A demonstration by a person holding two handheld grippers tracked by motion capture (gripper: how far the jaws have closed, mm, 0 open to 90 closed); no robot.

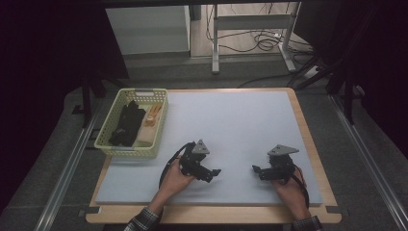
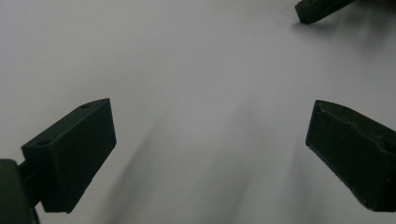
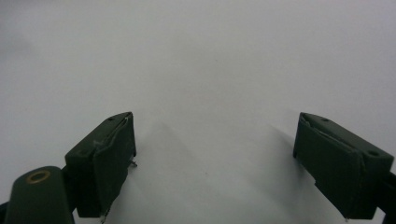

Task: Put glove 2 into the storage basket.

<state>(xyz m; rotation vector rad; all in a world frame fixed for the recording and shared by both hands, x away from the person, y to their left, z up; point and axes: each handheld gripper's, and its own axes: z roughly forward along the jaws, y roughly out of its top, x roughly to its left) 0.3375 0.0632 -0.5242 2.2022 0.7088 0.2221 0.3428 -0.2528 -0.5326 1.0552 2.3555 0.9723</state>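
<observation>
Both sets of tongs resting apart, empty, on the grey surface [image 1: 231, 125]: left tongs [image 1: 215, 173] near the yellow-green basket [image 1: 110, 144], right tongs [image 1: 256, 169] farther off. Best to reach the left tongs first toward the basket's black item [image 1: 126, 124], approaching from above, clear of the rim.

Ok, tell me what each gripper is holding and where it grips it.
Nothing is held. The left gripper and the right gripper are both open over the bare mat, with nothing between their jaws.
</observation>
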